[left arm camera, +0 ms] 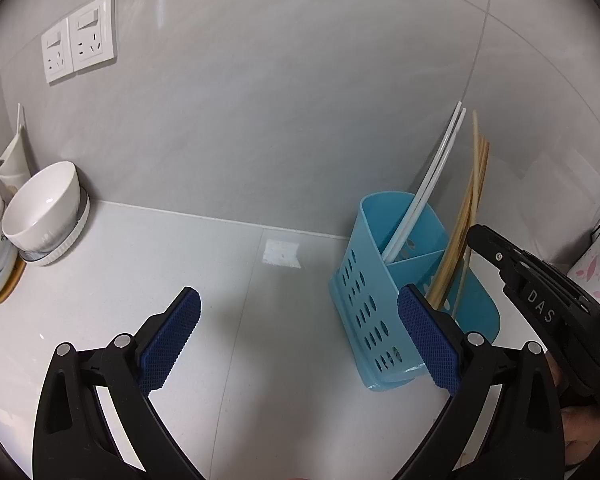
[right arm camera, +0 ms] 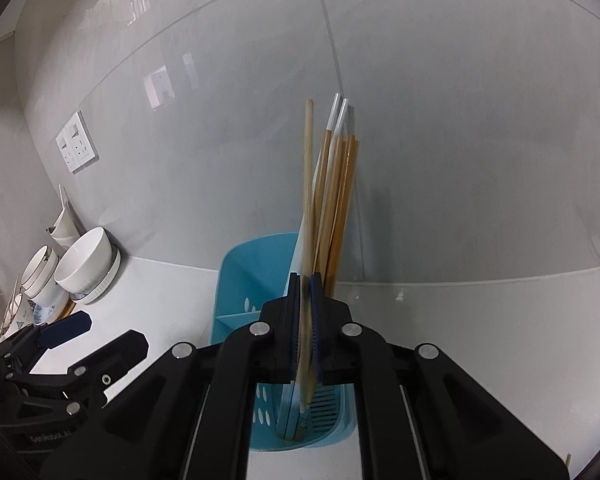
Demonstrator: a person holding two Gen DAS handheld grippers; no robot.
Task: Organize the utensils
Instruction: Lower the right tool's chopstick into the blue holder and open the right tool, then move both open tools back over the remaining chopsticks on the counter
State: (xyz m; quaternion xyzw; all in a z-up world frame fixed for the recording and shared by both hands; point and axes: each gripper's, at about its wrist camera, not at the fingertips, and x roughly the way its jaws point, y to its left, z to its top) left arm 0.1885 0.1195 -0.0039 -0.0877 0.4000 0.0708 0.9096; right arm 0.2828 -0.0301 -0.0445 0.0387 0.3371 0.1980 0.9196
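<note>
A blue perforated utensil holder (left arm camera: pixel 360 280) (right arm camera: pixel 252 264) stands on the white counter by the tiled wall. White chopsticks (left arm camera: pixel 428 184) (right arm camera: pixel 338 114) lean in its rear compartment, and several wooden chopsticks (left arm camera: pixel 474 188) (right arm camera: pixel 336 200) stand in the one nearer the right gripper. My right gripper (right arm camera: pixel 306 280) (left arm camera: pixel 476 236) hovers over the holder, shut on one pale wooden chopstick (right arm camera: pixel 308 184) whose lower end reaches down inside the holder. My left gripper (left arm camera: pixel 298 296) (right arm camera: pixel 112 332) is open and holds nothing, just left of the holder above the counter.
White bowls (left arm camera: pixel 44 208) (right arm camera: pixel 86 264) are stacked on plates at the far left against the wall. Two wall sockets (left arm camera: pixel 78 38) sit above them. A pink patterned box (left arm camera: pixel 592 268) stands at the right edge. Bare counter (left arm camera: pixel 180 248) lies between bowls and holder.
</note>
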